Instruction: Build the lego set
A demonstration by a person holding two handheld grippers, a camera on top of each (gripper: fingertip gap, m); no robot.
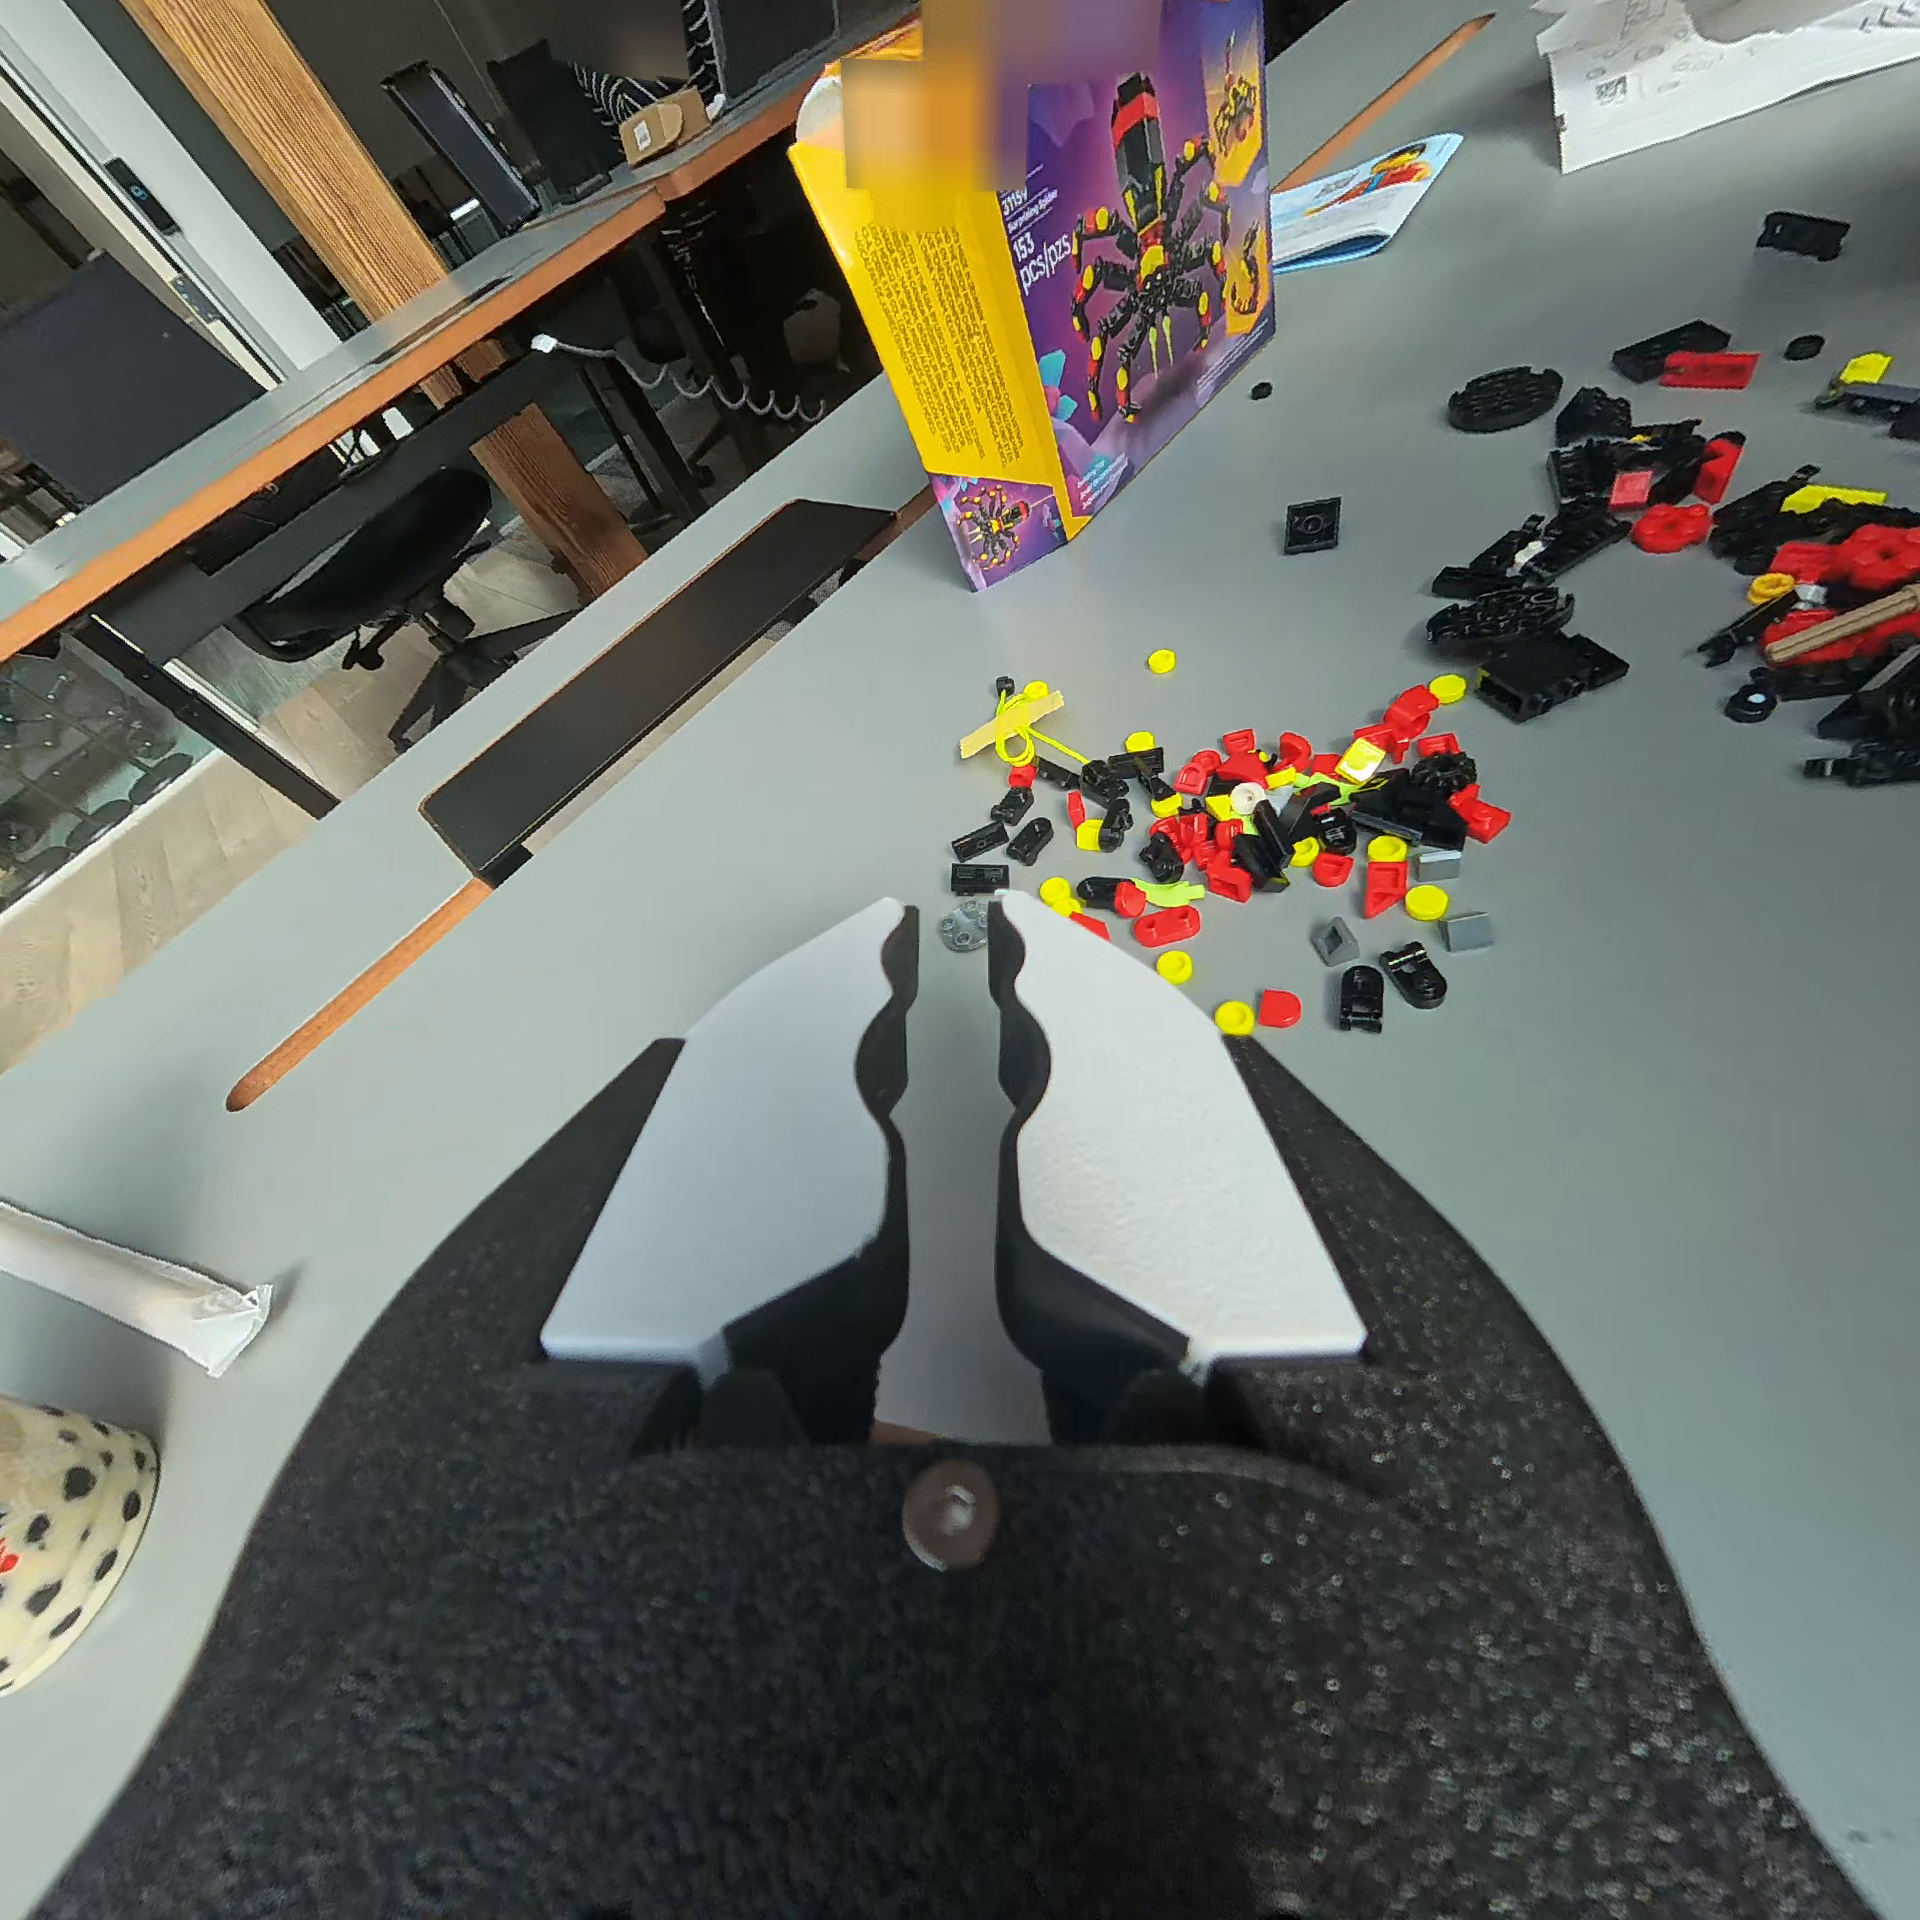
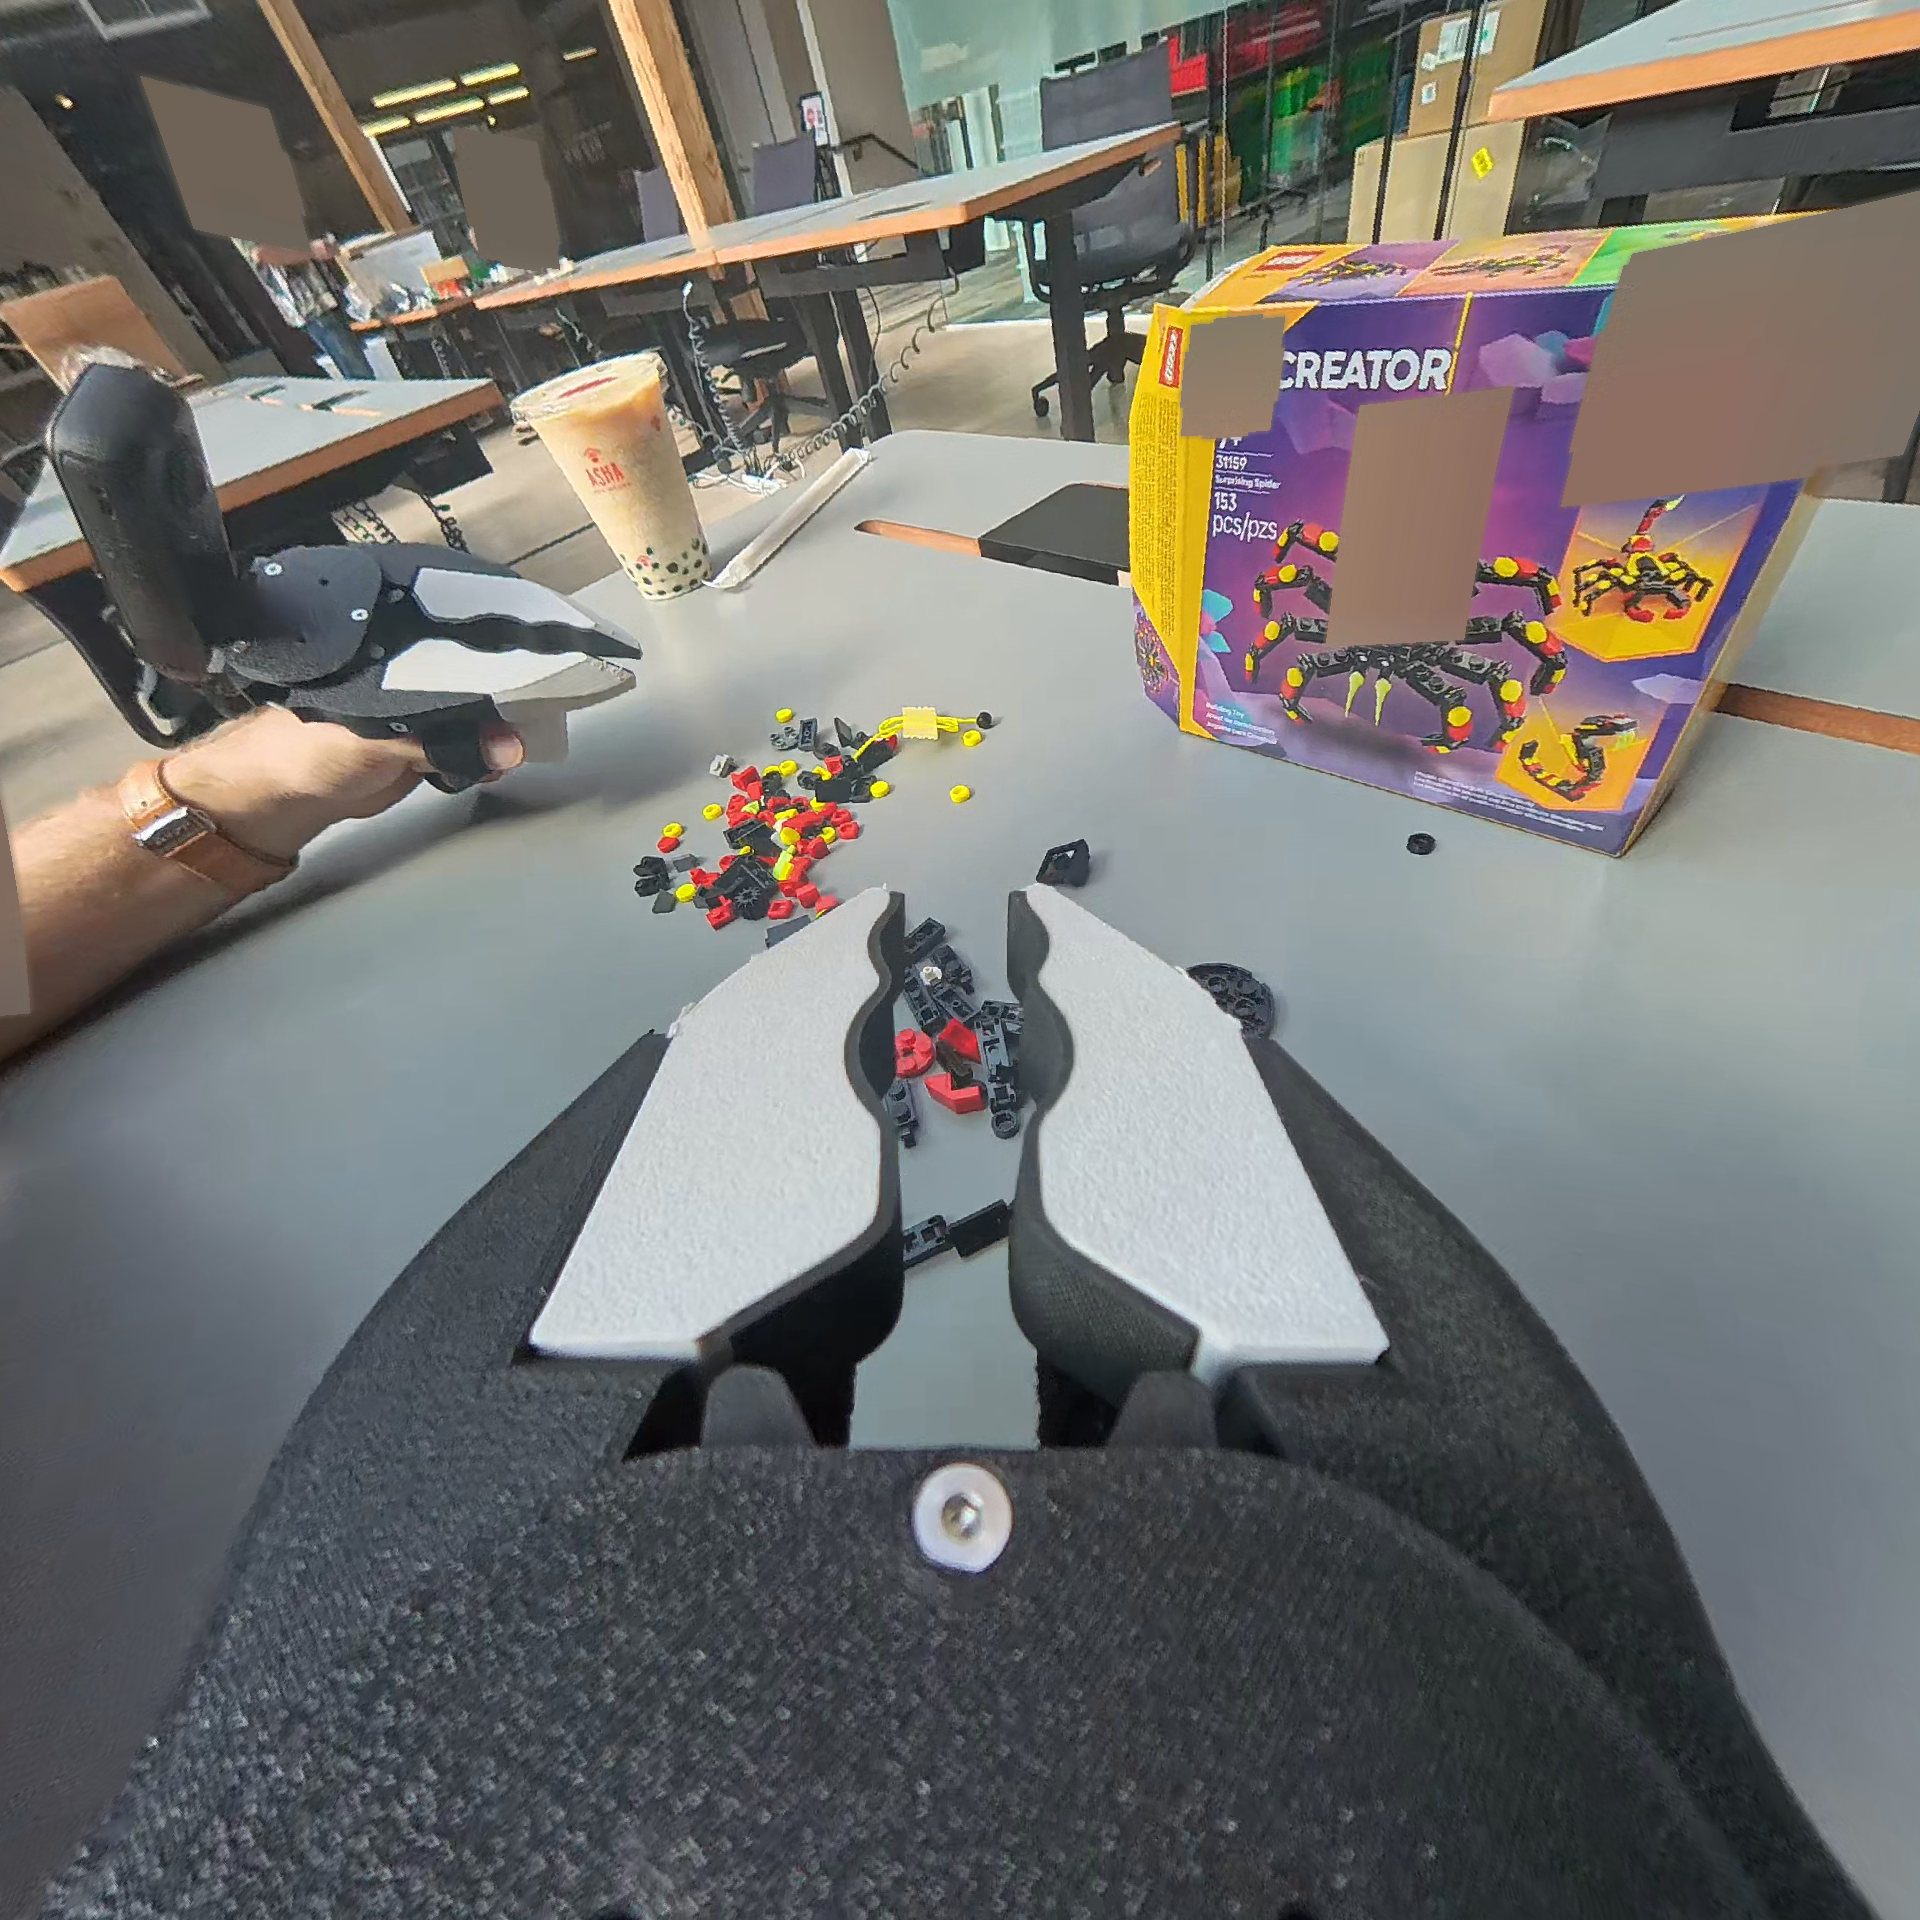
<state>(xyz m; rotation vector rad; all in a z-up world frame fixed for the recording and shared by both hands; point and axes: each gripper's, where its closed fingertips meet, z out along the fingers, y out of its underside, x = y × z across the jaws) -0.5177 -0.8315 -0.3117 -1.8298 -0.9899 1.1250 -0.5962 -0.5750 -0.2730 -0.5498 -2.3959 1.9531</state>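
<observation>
Left wrist view: left gripper (image 1: 953, 914) hovering over grey table (image 1: 644, 1039), fingers slightly parted, empty, small grey round piece (image 1: 965, 924) just beyond the tips; loose lego pieces (image 1: 1247, 821) scattered ahead-right, set box (image 1: 1081, 312) upright behind.

Right wrist view: right gripper (image 2: 956, 906) parted, empty, above black and red pieces (image 2: 951, 1039); box (image 2: 1455, 561) far right.

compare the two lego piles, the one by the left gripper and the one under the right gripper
The left pile holds small pieces, mostly red, yellow and black; the right pile holds bigger pieces, mostly black with some red. The left pile lies just ahead of the left gripper; the right pile sits partly between the fingers of the right gripper. Both lie loose on the grey table.
</observation>
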